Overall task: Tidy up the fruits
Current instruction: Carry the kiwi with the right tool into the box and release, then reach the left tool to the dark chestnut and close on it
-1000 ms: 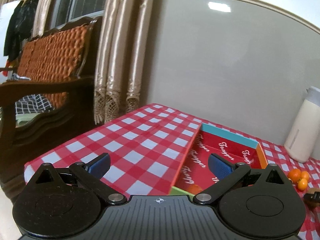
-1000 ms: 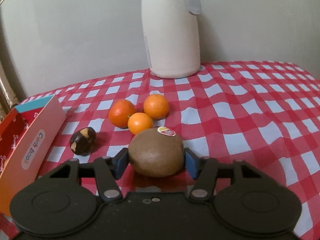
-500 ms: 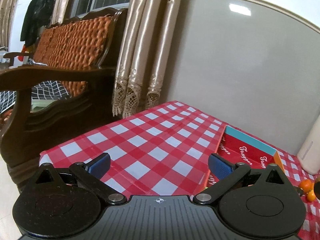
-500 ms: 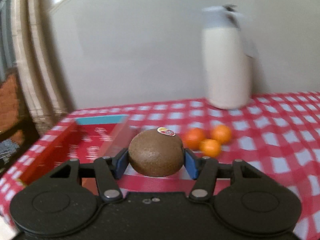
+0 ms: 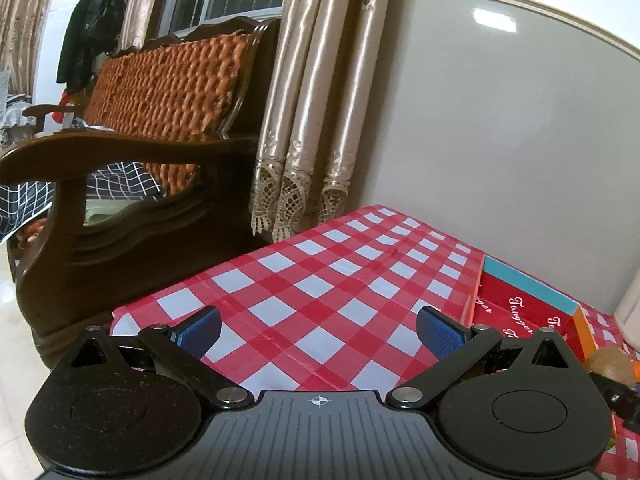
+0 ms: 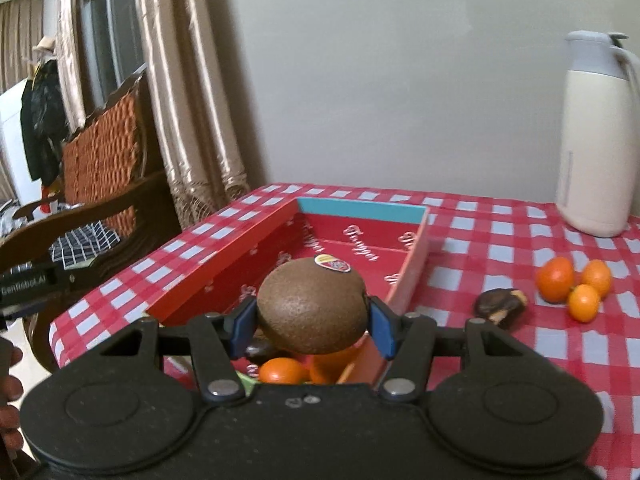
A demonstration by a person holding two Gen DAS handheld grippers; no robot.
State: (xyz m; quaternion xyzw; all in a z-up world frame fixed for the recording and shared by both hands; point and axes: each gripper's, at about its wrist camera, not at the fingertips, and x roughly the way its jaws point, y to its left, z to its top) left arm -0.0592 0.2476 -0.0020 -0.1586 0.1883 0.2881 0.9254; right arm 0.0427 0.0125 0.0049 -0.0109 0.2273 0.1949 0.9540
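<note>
Kiwi (image 6: 312, 304), brown and rough-skinned with a small oval sticker on its top, sits pinched between the two blue pads of the right gripper (image 6: 313, 322), one pad pressing on each side of it. It hangs above the near end of the red box (image 6: 256, 252), an open cardboard tray with white script printed on its red floor, a turquoise far wall and a pale orange right wall. Under the kiwi, on the floor of the box, lie an orange fruit (image 6: 282, 371) and a dark object just left of it, both partly hidden by the gripper body. In the left wrist view the kiwi shows only as a brown patch at the far right edge, beside the box's orange wall.

On the red-and-white checked tablecloth (image 6: 500, 240), right of the box, lies a dark brown fruit with a pale patch (image 6: 500, 307), near but apart from the box wall. Further right, three small oranges (image 6: 572, 286) sit in a cluster, touching one another. A cream jug with a grey lid (image 6: 596, 140) stands upright by the wall behind them.

The left gripper (image 5: 318, 330) hovers over the bare cloth left of the box, its jaws spread wide with nothing between them. Beyond the table stand beige curtains (image 5: 312, 120) and a dark wooden bench with an orange woven back (image 5: 160, 92).
</note>
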